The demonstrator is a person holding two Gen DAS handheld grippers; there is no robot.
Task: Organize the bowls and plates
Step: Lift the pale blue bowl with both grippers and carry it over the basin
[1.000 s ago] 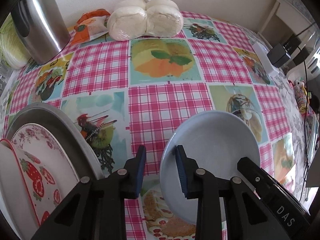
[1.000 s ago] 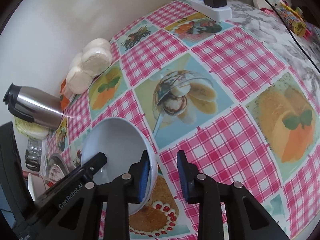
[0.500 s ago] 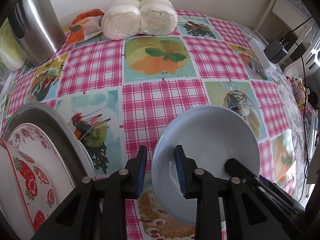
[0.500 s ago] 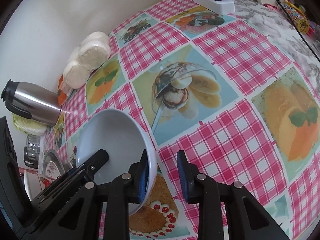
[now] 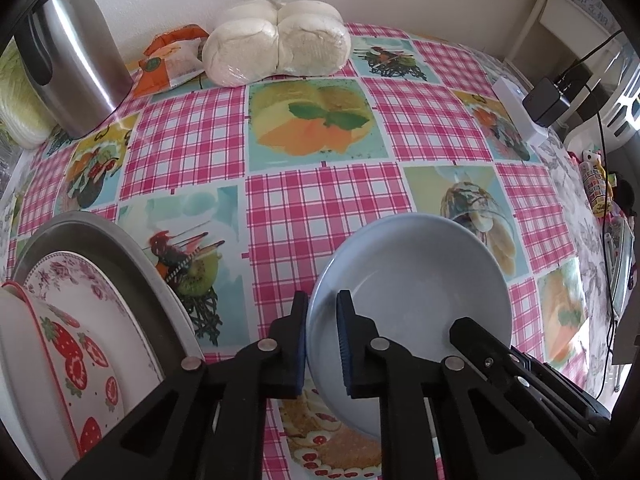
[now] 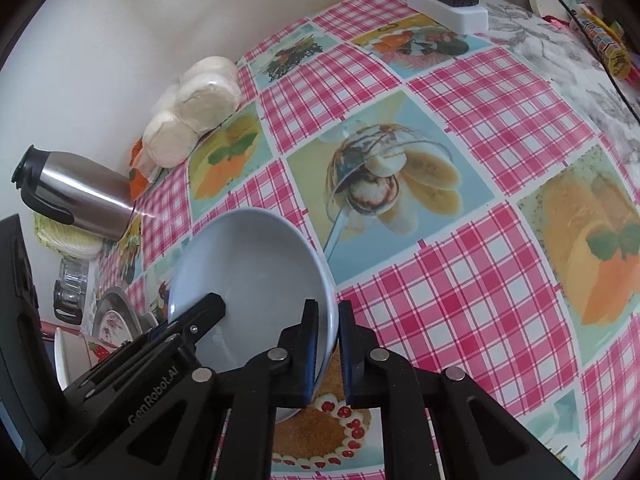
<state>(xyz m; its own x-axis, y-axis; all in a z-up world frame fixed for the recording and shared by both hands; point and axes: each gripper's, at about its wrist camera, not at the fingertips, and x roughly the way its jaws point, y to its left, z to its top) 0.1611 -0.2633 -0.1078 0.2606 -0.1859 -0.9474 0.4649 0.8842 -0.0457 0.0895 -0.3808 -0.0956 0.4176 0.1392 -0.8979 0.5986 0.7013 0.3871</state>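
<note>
A pale blue plate (image 5: 416,288) is held tilted above the checked tablecloth. My left gripper (image 5: 322,344) is shut on its left rim, one finger on each face. My right gripper (image 6: 328,352) is shut on the opposite rim of the blue plate (image 6: 248,272); its finger shows at the plate's right side in the left wrist view. At the left stand a metal plate (image 5: 116,256), a floral plate (image 5: 80,292) and a strawberry-patterned dish (image 5: 60,356), leaning upright in a row.
A steel thermos (image 5: 76,56) stands at the back left. An orange packet (image 5: 172,60) and wrapped white buns (image 5: 276,44) lie by the wall. A white power strip with a black adapter (image 5: 536,100) lies at the right. A glass jar (image 6: 72,292) stands far left.
Both grippers have closed on the blue plate's rim from opposite sides. The plate has shifted slightly left toward the upright plates.
</note>
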